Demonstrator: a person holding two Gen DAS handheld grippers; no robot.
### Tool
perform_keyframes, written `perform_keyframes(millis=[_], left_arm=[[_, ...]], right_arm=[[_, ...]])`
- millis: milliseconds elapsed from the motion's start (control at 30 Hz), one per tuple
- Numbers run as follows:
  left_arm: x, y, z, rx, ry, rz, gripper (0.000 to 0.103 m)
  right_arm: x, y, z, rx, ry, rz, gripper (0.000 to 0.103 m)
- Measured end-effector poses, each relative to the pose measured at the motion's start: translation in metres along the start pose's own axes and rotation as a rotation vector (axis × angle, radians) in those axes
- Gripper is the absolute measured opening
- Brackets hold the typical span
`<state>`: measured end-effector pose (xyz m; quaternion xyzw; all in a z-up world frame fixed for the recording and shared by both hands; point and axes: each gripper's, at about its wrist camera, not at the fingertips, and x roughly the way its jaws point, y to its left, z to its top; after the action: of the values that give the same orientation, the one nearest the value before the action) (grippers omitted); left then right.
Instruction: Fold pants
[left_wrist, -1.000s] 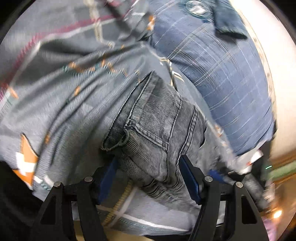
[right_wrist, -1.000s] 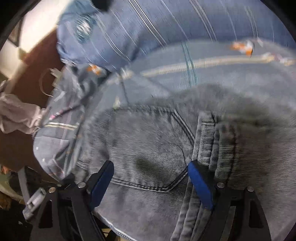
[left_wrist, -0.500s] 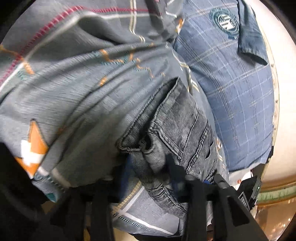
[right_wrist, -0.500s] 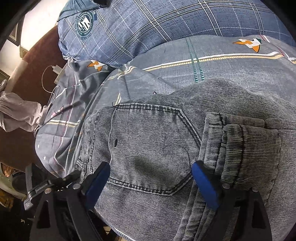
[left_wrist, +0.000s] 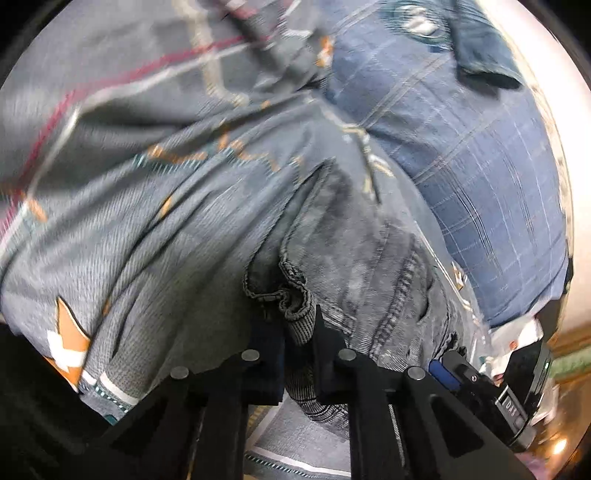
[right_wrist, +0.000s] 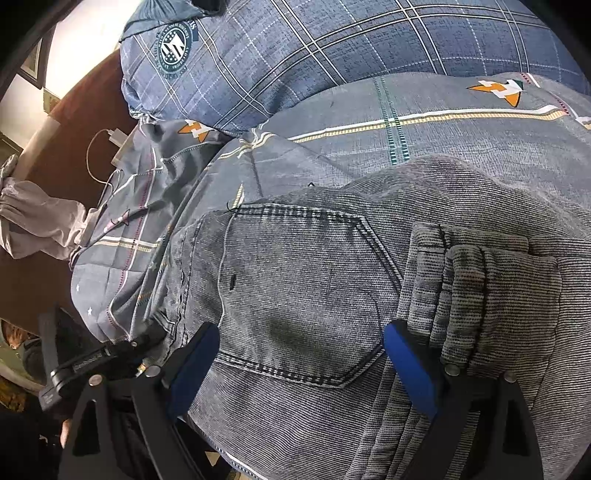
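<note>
Pants (right_wrist: 303, 295): gray jeans, lying on the bed, back pocket up, a folded part on top at the right.
Left gripper (left_wrist: 297, 332): jaws closing, pinching a bunched edge of the pants.
Right gripper (right_wrist: 301, 354): jaws wide, one on each side of the pocket, not squeezing.
Bed sheet (right_wrist: 443, 140): gray with orange shapes, under the pants.
Pillow (right_wrist: 295, 55): blue checks, behind the pants.
</note>
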<state>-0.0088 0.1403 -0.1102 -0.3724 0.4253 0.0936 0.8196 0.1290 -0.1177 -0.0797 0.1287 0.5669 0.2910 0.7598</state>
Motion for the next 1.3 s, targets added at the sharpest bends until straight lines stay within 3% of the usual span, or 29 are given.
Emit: perform_keyframes(millis=[100, 267, 400, 567, 800, 933, 1000, 1067, 1200, 1300], left_arm=[[-0.018, -0.035, -0.005, 0.136, -0.079, 0.011, 0.010], [-0.049, -0.115, -0.031, 0.411, -0.199, -0.011, 0.010], [-0.056, -0.180, -0.061, 0.607, -0.247, -0.046, 0.010], [-0.053, -0.244, -0.110, 0.800, -0.257, -0.097, 0.010], [0.004, -0.315, -0.197, 1.013, -0.124, -0.168, 0.010], [0.073, -0.313, -0.252, 1.118, 0.049, -0.090, 0.010], [0.097, -0.304, -0.256, 1.123, 0.120, -0.043, 0.011], [0.099, -0.299, -0.247, 1.088, 0.149, -0.071, 0.012], [0.067, -0.302, -0.222, 1.052, 0.181, -0.179, 0.021], [0.016, -0.285, -0.195, 1.009, 0.158, -0.311, 0.043]], right_arm=[[-0.002, -0.006, 0.001, 0.032, -0.006, 0.039, 0.092], [-0.027, -0.034, 0.000, 0.176, -0.052, 0.228, 0.092], [-0.077, -0.065, -0.014, 0.235, -0.183, 0.283, 0.092], [-0.139, -0.133, -0.033, 0.359, -0.333, 0.280, 0.092], [-0.187, -0.206, -0.070, 0.461, -0.422, 0.238, 0.092], [-0.194, -0.238, -0.090, 0.525, -0.428, 0.204, 0.092], [-0.198, -0.250, -0.096, 0.552, -0.429, 0.192, 0.092], [-0.201, -0.252, -0.095, 0.552, -0.432, 0.187, 0.092], [-0.204, -0.244, -0.088, 0.519, -0.429, 0.168, 0.092], [-0.213, -0.228, -0.087, 0.478, -0.429, 0.164, 0.092]])
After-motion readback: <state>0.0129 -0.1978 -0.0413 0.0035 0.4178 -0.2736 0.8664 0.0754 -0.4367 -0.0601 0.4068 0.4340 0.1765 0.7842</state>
